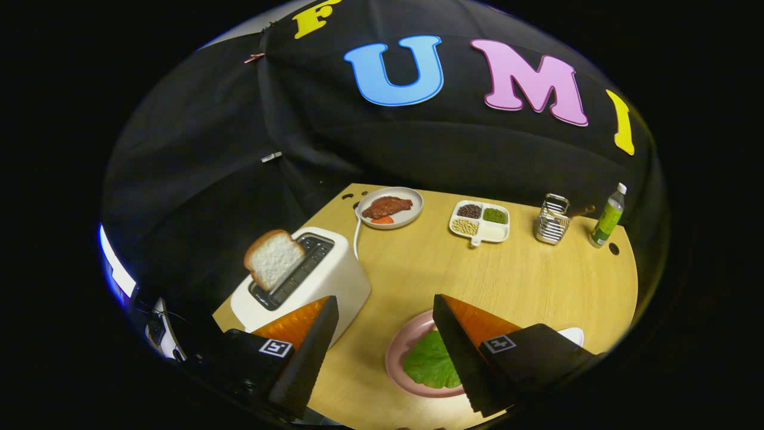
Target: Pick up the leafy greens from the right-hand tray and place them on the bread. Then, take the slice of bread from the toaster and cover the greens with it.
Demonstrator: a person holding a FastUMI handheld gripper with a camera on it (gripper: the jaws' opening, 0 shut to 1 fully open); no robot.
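Greens (431,363): one leaf; fingers (382,352) apart, empty.

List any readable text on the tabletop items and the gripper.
Bottle label: too small to read.
Gripper, open, one finger by the toaster and one over the leafy greens: square coded markers, no words.
Toaster, dishes: no text seen.

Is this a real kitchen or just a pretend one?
Probably a pretend kitchen set up in a booth: a toaster with bread on a wooden table, black cloth behind. The open tongs hover above it.
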